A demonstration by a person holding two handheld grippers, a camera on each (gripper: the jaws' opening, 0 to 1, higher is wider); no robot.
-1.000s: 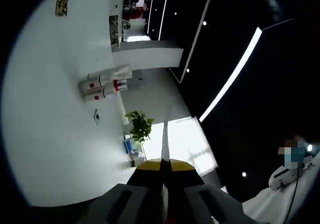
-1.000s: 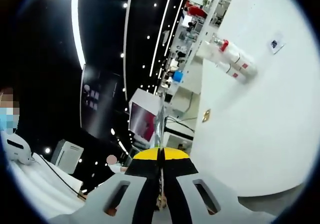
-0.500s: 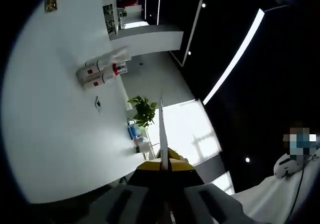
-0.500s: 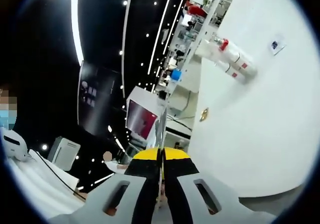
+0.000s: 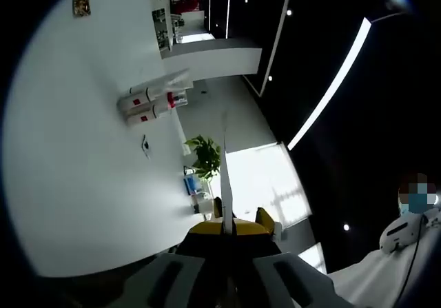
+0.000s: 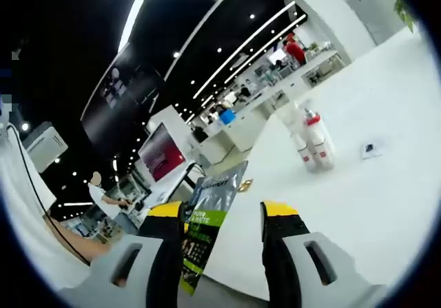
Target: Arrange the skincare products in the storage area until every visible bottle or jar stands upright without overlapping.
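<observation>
— Where the skincare bottles (image 5: 148, 105) come into the left gripper view, how do they sit?

— Two white bottles with red labels rest side by side on the white table (image 5: 76, 163), touching along their length, with a paler third one close against them on the far side. That view is rolled, so whether they stand or lie cannot be told from it. In the right gripper view the same bottles (image 6: 311, 142) appear as a tight cluster standing upright on the table (image 6: 358, 204), one of them with a red cap.

— What lies near them?

— A small dark tag (image 5: 145, 145) sits on the table just beside the bottles in the left gripper view; in the right gripper view the tag (image 6: 371, 148) lies a little to the right of the cluster. A small gold item (image 5: 81, 4) rests well apart from the bottles, toward the table's far side.

— And the grippers?

— The left gripper (image 5: 225, 229) has its fingers pressed together, with a thin pale sheet seen edge-on rising from between them. It hovers off the table's edge, well apart from the bottles. The right gripper (image 6: 222, 218) has its fingers spread wide; a printed green and grey leaflet (image 6: 204, 218) sits against the left finger (image 6: 165, 218), though whether anything grips it cannot be told.

— Beyond the table?

— A potted plant (image 5: 205, 156) stands past the table edge, below a dark ceiling with a long light strip (image 5: 331, 84).
</observation>
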